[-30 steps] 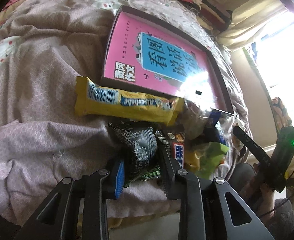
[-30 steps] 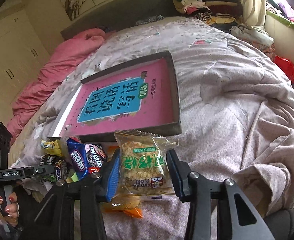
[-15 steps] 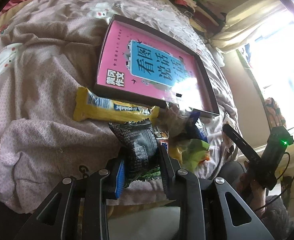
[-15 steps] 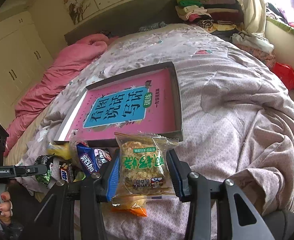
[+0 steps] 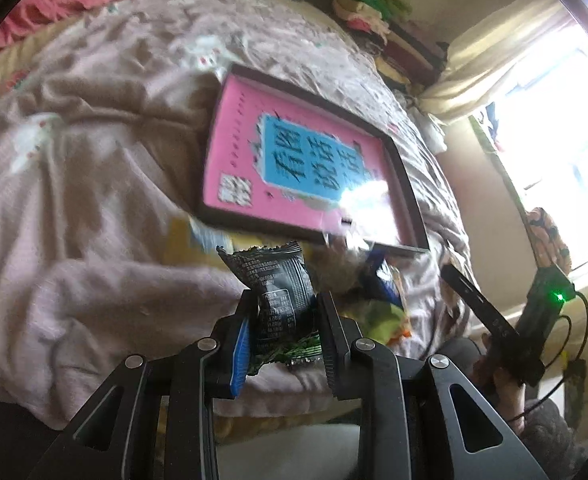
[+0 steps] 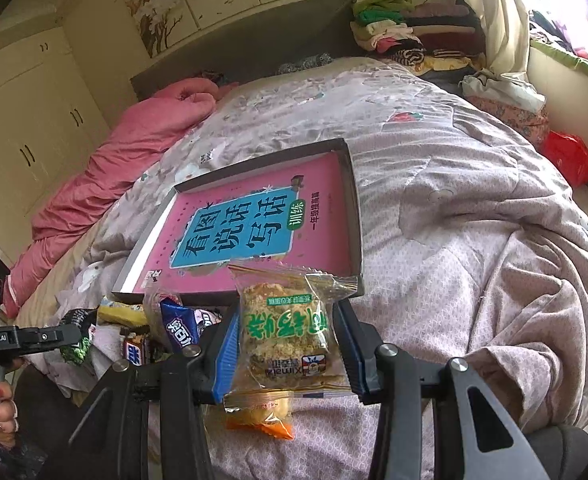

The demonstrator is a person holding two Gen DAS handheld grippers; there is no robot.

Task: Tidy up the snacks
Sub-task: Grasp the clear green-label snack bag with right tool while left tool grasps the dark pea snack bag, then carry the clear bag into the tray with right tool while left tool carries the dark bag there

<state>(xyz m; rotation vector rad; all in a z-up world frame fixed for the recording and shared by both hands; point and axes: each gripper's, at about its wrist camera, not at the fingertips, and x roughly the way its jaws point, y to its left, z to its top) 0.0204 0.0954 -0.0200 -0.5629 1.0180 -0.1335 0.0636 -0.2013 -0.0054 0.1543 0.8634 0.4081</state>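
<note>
Left wrist view: the left gripper [image 5: 283, 320] is clamping a black foil snack packet [image 5: 279, 292], with the dark-rimmed tray holding a pink book [image 5: 294, 168] lying at twelve o'clock.

Right wrist view: the right gripper [image 6: 289, 344] is pinching a clear green-lettered pastry packet [image 6: 287, 330], the tray [image 6: 352, 216] again lying at twelve o'clock and the loose snack pile [image 6: 165, 324] at nine.

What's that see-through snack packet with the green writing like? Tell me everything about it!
The clear snack packet is shiny plastic with big green letters on the front and a small cartoon label near the bottom. Inside sits a golden, crumbly square cake. Its top edge is crimped. It stands nearly upright, pinched on both sides by the right gripper, in front of the dark tray on the bed. An orange wrapper peeks out below it.
</note>
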